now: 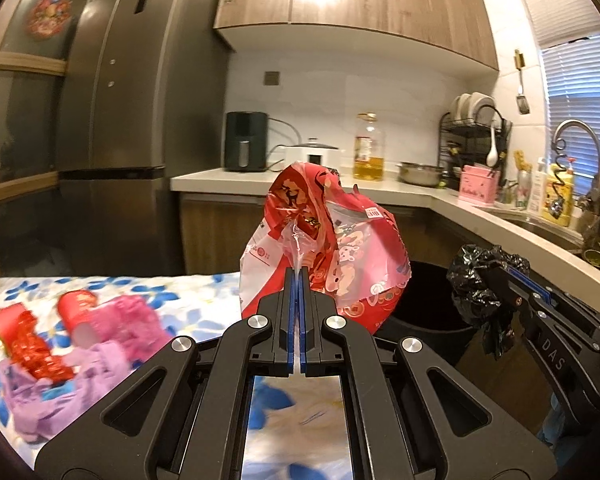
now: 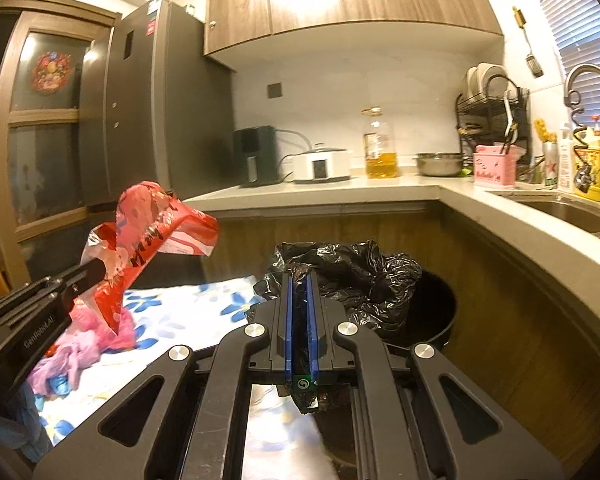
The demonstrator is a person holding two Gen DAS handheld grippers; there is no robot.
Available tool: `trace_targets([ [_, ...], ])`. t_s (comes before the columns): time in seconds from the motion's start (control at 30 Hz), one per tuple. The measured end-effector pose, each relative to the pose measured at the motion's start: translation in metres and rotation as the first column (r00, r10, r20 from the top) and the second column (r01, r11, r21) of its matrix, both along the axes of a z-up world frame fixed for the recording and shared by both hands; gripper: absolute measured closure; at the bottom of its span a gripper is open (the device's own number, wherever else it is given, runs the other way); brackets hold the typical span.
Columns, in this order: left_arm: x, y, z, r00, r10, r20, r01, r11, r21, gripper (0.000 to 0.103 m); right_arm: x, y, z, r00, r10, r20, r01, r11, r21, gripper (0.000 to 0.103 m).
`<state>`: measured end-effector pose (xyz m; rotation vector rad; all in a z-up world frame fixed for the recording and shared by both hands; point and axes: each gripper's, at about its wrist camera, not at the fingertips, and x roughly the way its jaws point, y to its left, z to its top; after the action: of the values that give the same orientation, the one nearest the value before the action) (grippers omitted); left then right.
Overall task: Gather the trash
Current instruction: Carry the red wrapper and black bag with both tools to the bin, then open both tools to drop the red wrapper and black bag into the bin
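Note:
My left gripper point(image 1: 299, 276) is shut on a crumpled red and white plastic wrapper point(image 1: 324, 248), held up in the air past the table's far edge. The same wrapper point(image 2: 148, 232) shows at the left of the right wrist view, in the left gripper's fingers point(image 2: 90, 272). My right gripper point(image 2: 300, 280) is shut on the rim of a black trash bag point(image 2: 352, 276), which lines a dark bin point(image 2: 436, 304) below the counter. In the left wrist view the right gripper point(image 1: 500, 280) holds the bag point(image 1: 480, 280) beside the bin point(image 1: 428, 304). More trash lies on the table: red wrappers point(image 1: 28, 336) and pink-purple plastic point(image 1: 112, 320).
A floral tablecloth point(image 1: 204, 300) covers the table at the left. A pale L-shaped counter point(image 2: 380, 192) carries an air fryer point(image 2: 256, 156), a rice cooker, an oil bottle point(image 2: 380, 148), a metal bowl, a dish rack and a sink point(image 2: 572, 204). A tall fridge point(image 1: 140, 80) stands behind.

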<state>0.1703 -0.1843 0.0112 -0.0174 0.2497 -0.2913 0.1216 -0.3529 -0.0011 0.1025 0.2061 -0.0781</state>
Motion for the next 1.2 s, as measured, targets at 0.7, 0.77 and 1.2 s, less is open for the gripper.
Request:
trace_targets([
  [0.7,0.057,-0.097,-0.001,0.991,-0.133,0.006,0.133,0.991,-0.006,0.103,0.038,-0.057,0.011,0.993,-0.103,0.050,0.104,0.995,-0.007,0.096],
  [0.77,0.062,-0.101,-0.002,0.990,-0.141,0.003,0.141,0.990,-0.004,0.103,0.041,-0.059,0.010,0.993,-0.105,0.048,0.105,0.994,-0.007,0.096],
  [1.2,0.087,-0.124,-0.017,0.983,-0.184,-0.014,0.184,0.983,-0.011,0.103,0.062,-0.069,0.003,0.995,-0.092,0.034,0.092,0.996,0.003,0.096],
])
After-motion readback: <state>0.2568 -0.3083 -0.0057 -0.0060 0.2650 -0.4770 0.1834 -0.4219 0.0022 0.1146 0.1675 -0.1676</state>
